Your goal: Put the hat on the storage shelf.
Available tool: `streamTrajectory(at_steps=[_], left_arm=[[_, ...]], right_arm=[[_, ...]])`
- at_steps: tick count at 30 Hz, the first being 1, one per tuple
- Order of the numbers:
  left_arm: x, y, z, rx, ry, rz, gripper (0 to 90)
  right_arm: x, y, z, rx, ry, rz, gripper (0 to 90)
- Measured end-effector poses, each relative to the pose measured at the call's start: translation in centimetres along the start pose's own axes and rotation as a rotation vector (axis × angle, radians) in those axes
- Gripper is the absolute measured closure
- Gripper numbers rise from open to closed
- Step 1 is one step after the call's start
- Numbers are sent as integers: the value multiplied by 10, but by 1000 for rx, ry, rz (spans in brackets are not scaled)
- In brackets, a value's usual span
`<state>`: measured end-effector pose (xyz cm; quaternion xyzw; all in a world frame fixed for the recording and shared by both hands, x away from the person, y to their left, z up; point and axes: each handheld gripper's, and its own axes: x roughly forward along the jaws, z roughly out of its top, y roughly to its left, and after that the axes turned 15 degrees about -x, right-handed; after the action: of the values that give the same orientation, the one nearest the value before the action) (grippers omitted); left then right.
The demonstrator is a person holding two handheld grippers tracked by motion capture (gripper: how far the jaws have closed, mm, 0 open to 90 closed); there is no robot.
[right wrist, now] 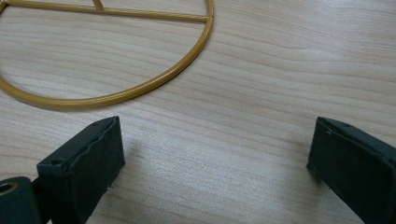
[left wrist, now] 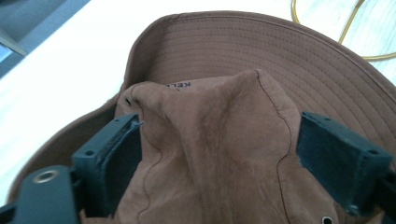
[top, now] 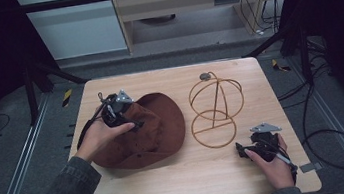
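- Gripping the hat [top: 151, 130]: left hand-held gripper [top: 121, 115] sits on the crown; in the left gripper view its jaws press brown crumpled fabric [left wrist: 219, 149] from both sides, so it is clenched on the hat.
- Hat lies on the left half of the table [top: 181, 181], brim flat on the wood, crown bunched up between the jaws.
- One eyelet [left wrist: 128, 101] shows high on the crown, another [left wrist: 327, 219] near the bottom edge; printed letters near the top, too small to read.
- Left hand [top: 98, 137] wraps the gripper body; grey plate on top.
- Wire stand [top: 216, 107], gold: round base ring on the table, upright rods, dome hoops above. Just beside the hat's right brim, not touching as far as I can tell.
- Right hand-held gripper [top: 247, 148] near the front right of the table, held by right hand [top: 273, 164]; jaws spread wide, nothing between them, released.
- In the right gripper view bare wood lies between the jaws, the stand's base ring [right wrist: 140, 88] ahead and apart from them.
- Nothing stands between the right gripper and the stand.
- Small grey tag [top: 311, 167] at the table's right front edge.
- Cables [top: 326, 132] on the floor to the right.
- Count: one hat, one stand, two grippers, two hands.
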<state>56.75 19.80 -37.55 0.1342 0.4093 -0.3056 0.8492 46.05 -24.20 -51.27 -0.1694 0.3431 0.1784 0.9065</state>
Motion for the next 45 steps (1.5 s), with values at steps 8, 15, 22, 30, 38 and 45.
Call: streamTrajectory(at_steps=[8, 15, 22, 30, 38, 45], left_arm=[[12, 8, -9, -21, 54, 8, 246], [18, 10, -10, -21, 89, 5, 366], [22, 11, -5, -25, 127, 2, 525], [23, 11, -3, -40, 157, -10, 823], [10, 10, -1, -44, 120, -18, 885], [-7, 8, -2, -42, 38, 7, 886]], right_arm=[[0, 0, 0, 1, 1, -3, 35], [0, 0, 0, 1, 1, -2, 35], [0, 0, 0, 1, 1, -2, 35], [0, 0, 0, 0, 1, -2, 35], [0, 0, 0, 1, 1, -3, 35], [0, 0, 0, -1, 0, 0, 33]])
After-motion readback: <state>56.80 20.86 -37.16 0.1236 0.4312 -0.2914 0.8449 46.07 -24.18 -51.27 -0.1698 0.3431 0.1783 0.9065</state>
